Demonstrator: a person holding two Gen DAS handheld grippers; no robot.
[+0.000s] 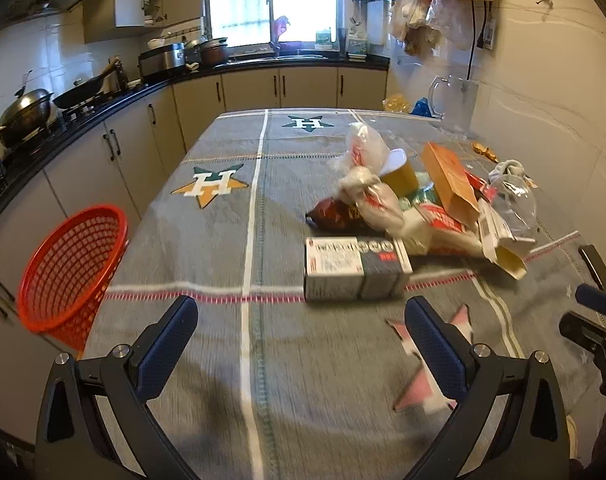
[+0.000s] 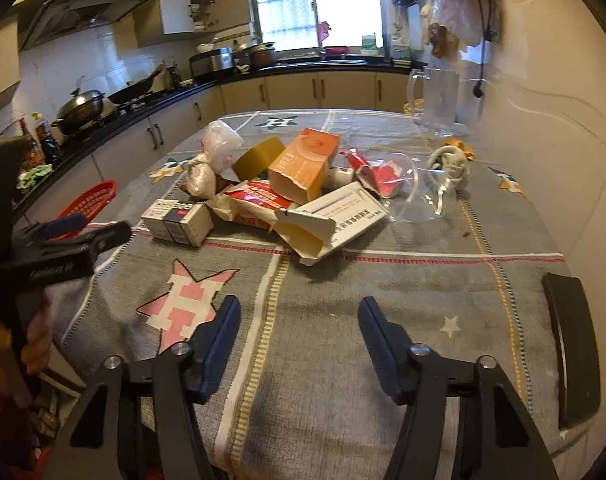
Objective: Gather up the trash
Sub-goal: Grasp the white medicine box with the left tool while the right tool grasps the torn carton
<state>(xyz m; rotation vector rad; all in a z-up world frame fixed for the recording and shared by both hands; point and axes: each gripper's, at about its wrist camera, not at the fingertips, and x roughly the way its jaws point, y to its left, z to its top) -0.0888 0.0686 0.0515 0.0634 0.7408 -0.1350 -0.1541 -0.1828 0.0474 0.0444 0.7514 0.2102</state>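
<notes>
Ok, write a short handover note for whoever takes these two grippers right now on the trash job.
Left gripper: open, empty, over the tablecloth short of the grey box.
Right gripper: open, empty, short of the trash.
Trash pile mid-table: grey box, orange box, torn white carton, bags, clear plastic cup.
Red basket: at the table's left edge; nothing visible inside.
Done: nothing collected yet.
Left: move every piece into the basket.

Trash heap (image 2: pixel 295 196) at desk centre, loosely piled: grey-white carton (image 2: pixel 177 222) flat at 9 o'clock edge; orange box (image 2: pixel 303 164) tilted on top, mouth open; torn white carton (image 2: pixel 331 220) at 6 o'clock; crushed clear cup (image 2: pixel 419 192) at 3 o'clock. Red basket (image 1: pixel 73 268) at desk's 9 o'clock edge, tipped.
</notes>
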